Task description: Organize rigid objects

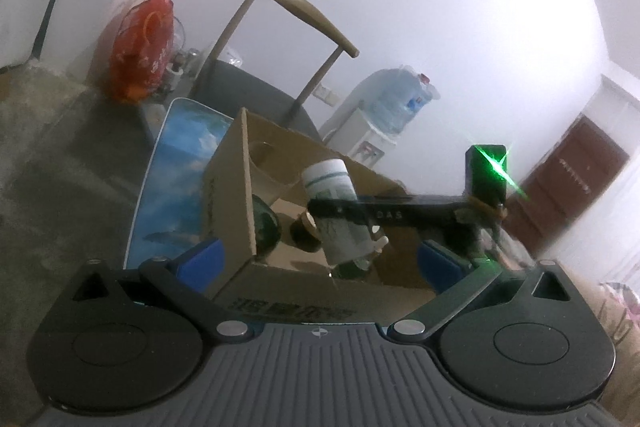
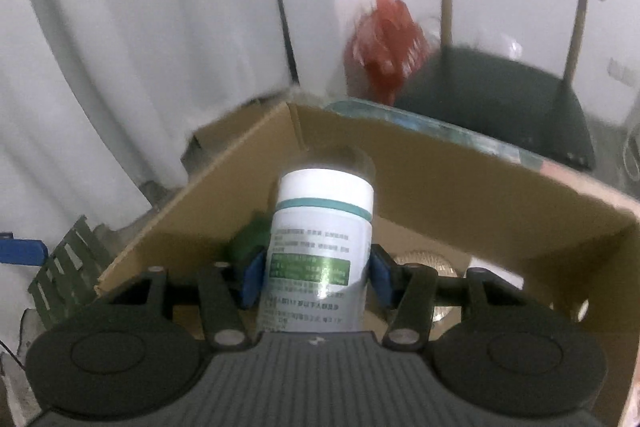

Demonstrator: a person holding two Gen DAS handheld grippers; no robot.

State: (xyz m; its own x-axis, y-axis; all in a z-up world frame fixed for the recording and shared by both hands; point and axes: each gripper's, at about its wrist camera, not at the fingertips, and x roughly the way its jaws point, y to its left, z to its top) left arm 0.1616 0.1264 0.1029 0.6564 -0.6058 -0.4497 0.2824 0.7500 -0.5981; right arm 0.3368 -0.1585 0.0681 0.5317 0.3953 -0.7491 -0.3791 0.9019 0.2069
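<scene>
The worktop point(image 1: 60, 155) is a grey, mottled slab. On it lies a flat mat with a blue sky print point(image 1: 176, 179), and an open cardboard box point(image 1: 224, 187) stands partly on that mat. An orange-red plastic bag point(image 1: 142, 47) sits upright at the worktop's far edge, with some small jars just beside it, too blurred to make out. A dark-seated chair point(image 1: 256, 91) stands just beyond the mat.
</scene>
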